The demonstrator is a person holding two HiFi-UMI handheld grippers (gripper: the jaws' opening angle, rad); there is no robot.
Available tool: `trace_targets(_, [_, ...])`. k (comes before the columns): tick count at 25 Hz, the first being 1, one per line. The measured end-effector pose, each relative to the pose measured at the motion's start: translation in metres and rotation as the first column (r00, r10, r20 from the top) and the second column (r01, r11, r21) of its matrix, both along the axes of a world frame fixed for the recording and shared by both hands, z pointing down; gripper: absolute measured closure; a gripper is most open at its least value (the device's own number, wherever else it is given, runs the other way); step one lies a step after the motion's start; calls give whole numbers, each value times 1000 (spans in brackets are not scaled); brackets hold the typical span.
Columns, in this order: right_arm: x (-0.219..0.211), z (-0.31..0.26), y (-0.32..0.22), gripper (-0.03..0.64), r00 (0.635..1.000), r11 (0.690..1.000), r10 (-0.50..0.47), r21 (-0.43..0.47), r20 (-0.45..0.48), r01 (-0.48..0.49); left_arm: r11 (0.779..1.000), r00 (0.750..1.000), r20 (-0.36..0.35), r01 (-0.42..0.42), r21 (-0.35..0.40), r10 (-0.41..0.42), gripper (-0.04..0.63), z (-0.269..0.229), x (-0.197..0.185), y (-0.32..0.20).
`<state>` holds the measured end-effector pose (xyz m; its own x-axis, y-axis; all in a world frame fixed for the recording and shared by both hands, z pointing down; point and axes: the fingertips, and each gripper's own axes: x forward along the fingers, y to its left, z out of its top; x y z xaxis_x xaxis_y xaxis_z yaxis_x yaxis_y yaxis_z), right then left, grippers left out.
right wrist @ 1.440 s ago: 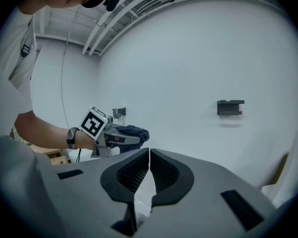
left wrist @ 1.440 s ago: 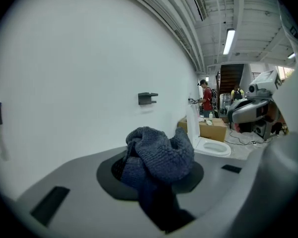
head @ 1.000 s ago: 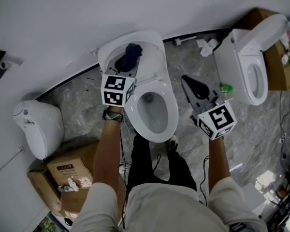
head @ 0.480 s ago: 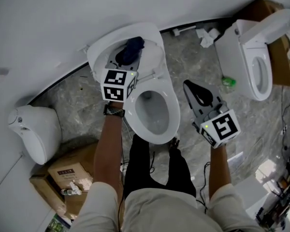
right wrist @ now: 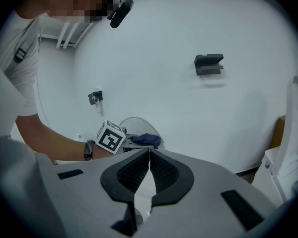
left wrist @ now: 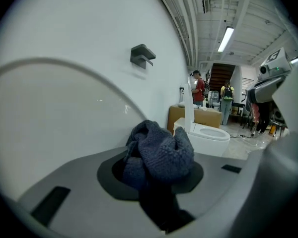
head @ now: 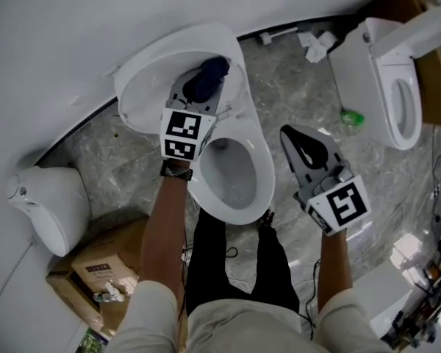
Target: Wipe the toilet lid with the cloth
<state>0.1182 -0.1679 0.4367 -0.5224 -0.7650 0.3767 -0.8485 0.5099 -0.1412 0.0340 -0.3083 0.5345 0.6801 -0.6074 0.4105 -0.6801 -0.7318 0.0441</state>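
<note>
A white toilet stands against the wall with its lid raised and the seat down. My left gripper is shut on a bunched dark blue cloth, held up close to the inner face of the lid. The cloth fills the jaws in the left gripper view. My right gripper hovers over the floor to the right of the bowl, shut with nothing in it; its pads meet at the tips. From the right gripper view the cloth shows small against the lid.
A second toilet stands at the upper right beside a cardboard box. A white fixture and cardboard boxes lie at the lower left. Crumpled paper lies by the wall. The person's legs straddle the bowl's front.
Both grippers have sunk lower. The left one, still holding the cloth, has come closer to the raised lid. The right one stays shut beside the bowl.
</note>
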Motion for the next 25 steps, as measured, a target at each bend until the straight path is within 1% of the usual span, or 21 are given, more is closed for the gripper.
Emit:
trace_targets(6, [5, 27, -4, 588, 1000, 999, 16, -31, 11, -15, 999, 999, 12, -38, -21, 38, 489, 38, 18, 4])
trace_targets(10, [7, 38, -2, 588, 1000, 999, 20, -47, 15, -20, 994, 996, 47, -73, -79, 77, 489, 81, 30, 12])
trace_targets(16, [17, 48, 2, 588, 999, 997, 43, -71, 13, -42, 984, 989, 98, -99, -150, 115, 489, 137, 39, 25])
trace_targets(20, [23, 59, 5, 588, 999, 995, 53, -87, -4, -53, 969, 987, 110, -92, -230, 120, 489, 170, 40, 32])
trace_targets(22, [24, 63, 7, 589, 999, 994, 53, -92, -12, -54, 963, 987, 115, -78, -256, 110, 489, 181, 39, 34])
trace_targets(25, [27, 70, 10, 588, 998, 992, 63, -108, -6, -63, 953, 985, 142, -56, -298, 102, 489, 202, 37, 39])
